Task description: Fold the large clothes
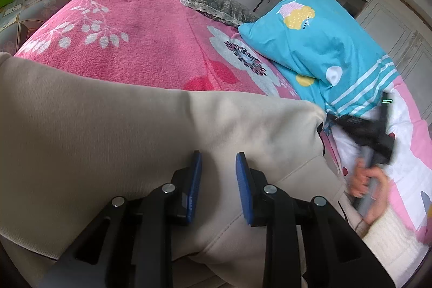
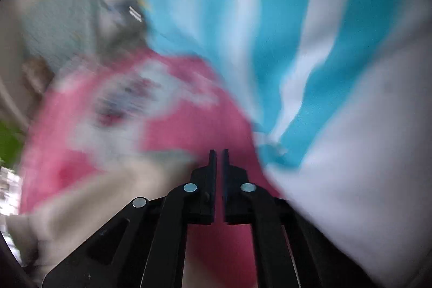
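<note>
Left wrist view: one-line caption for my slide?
Open left gripper hovers over beige garment on pink floral blanket, blue pillow beyond.

Beige garment (image 1: 135, 131), soft ribbed fabric, spread in broad folds over pink floral blanket (image 1: 140, 26)

pink floral bedspread (image 1: 140, 45) | blue pillow (image 1: 324, 45) | white cupboard doors (image 1: 391, 26)

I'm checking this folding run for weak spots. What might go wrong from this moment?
1. The left gripper is open above the beige garment, holding nothing, so the fold may slacken.
2. The right gripper is nearly closed, seemingly empty, and blurred in fast motion close to the blue pillow; it could snag or push it.
</note>
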{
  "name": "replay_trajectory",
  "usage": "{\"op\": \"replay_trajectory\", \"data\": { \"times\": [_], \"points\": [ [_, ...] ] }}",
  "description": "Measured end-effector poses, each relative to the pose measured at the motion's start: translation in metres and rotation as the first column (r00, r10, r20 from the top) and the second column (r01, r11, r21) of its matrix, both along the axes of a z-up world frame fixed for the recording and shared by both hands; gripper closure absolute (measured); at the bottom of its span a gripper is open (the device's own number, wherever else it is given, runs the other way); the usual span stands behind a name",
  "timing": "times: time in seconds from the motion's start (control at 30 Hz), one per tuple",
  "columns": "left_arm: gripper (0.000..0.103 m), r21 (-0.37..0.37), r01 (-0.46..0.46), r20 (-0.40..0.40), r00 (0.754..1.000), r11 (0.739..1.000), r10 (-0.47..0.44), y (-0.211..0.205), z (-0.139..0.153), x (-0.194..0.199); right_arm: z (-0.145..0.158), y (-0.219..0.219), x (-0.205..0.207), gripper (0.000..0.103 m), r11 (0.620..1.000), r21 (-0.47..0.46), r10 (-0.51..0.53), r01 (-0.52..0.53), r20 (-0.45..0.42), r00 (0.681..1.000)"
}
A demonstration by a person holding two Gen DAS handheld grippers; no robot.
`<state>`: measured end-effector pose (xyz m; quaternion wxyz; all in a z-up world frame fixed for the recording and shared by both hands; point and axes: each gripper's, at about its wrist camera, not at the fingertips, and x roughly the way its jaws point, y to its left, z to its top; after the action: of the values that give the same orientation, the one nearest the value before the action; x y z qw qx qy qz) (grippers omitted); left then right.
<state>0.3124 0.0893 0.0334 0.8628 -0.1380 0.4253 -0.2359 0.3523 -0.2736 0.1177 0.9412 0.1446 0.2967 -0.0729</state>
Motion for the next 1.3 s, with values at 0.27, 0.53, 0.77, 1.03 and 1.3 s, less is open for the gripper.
{"op": "replay_trajectory", "data": {
  "times": [0.27,0.53,0.77,1.03,1.3],
  "points": [
    [0.077,-0.008,0.001,-0.016,1.000,1.000,-0.001,0.002,0.002,0.001,-0.005,0.156,0.011,0.046,0.830,-0.054,0.547,-0.555,-0.120,0.829],
    [0.099,-0.177,-0.199,-0.145,0.974,0.964,0.174,0.104,0.012,0.017,-0.047,0.162,0.012,0.043,0.808,-0.174,0.532,-0.563,-0.193,0.824],
    [0.100,-0.042,-0.523,-0.032,0.852,0.851,0.522,0.129,0.046,-0.013,-0.058,0.157,0.019,0.043,0.810,-0.168,0.534,-0.561,-0.183,0.825],
    [0.080,-0.078,-0.399,-0.016,0.917,0.914,0.399,0.119,0.035,0.007,-0.058,0.156,0.014,0.042,0.813,-0.153,0.539,-0.562,-0.169,0.825],
    [0.100,0.010,-0.633,-0.064,0.772,0.774,0.632,0.182,0.029,-0.016,-0.057,0.153,0.013,0.042,0.813,-0.136,0.547,-0.567,-0.158,0.822]
  ]
}}
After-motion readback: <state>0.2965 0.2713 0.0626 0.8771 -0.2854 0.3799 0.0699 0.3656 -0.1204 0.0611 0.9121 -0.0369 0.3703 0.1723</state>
